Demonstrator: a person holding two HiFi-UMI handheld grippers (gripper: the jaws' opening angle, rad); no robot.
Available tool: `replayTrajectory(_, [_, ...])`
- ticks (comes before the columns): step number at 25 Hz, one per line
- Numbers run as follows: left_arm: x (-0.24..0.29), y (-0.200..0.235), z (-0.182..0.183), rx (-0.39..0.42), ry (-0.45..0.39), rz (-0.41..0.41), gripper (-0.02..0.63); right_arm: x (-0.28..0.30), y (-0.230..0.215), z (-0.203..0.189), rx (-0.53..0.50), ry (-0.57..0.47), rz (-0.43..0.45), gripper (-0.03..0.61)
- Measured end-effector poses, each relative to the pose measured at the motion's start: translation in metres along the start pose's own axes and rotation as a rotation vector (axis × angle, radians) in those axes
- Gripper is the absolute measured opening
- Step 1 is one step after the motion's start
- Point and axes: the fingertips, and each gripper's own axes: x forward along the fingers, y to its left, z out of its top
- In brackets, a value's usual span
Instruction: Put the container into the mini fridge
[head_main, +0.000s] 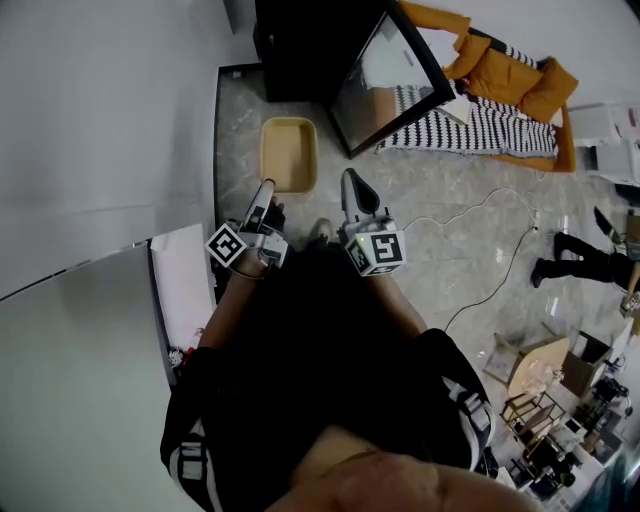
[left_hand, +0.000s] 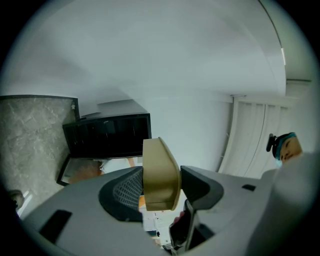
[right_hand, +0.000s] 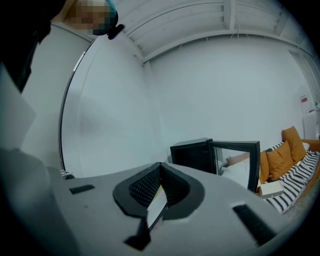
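Note:
In the head view a shallow tan container (head_main: 288, 153) hangs over the marble floor in front of the black mini fridge (head_main: 300, 45), whose glass door (head_main: 385, 80) stands open to the right. My left gripper (head_main: 266, 186) is shut on the container's near rim. The left gripper view shows the container (left_hand: 160, 165) edge-on, clamped between the left gripper's (left_hand: 161, 184) pads, with the fridge (left_hand: 107, 135) beyond. My right gripper (head_main: 352, 180) hovers beside it with nothing in it. In the right gripper view its jaws (right_hand: 160, 167) meet at the tips, with the fridge (right_hand: 192, 155) ahead.
An orange sofa with a striped blanket (head_main: 500, 95) sits right of the fridge. A white cable (head_main: 480, 215) runs across the floor. Another person's legs (head_main: 585, 262) are at the far right. Boxes and clutter (head_main: 550, 380) fill the lower right. A pale wall (head_main: 100, 120) runs along the left.

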Motion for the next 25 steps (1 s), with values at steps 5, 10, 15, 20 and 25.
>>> replayTrajectory(5, [0.0, 0.002, 0.007, -0.004, -0.001, 0.012, 0.227, 0.008, -0.002, 0.006, -0.007, -0.01, -0.015, 0.0])
replayTrajectory(10, [-0.001, 0.008, 0.005, -0.012, 0.016, 0.015, 0.227, 0.011, -0.004, 0.004, 0.004, -0.02, -0.036, 0.0])
replayTrajectory(15, [0.005, 0.012, 0.009, -0.012, 0.044, 0.016, 0.227, 0.021, -0.004, 0.007, 0.008, -0.021, -0.058, 0.0])
replayTrajectory(20, [-0.001, 0.011, 0.009, -0.032, 0.047, 0.018, 0.227, 0.015, 0.003, 0.004, 0.014, -0.022, -0.062, 0.0])
replayTrajectory(25, [-0.001, 0.011, 0.011, -0.035, 0.043, 0.024, 0.227, 0.016, 0.005, 0.003, 0.015, -0.023, -0.058, 0.0])
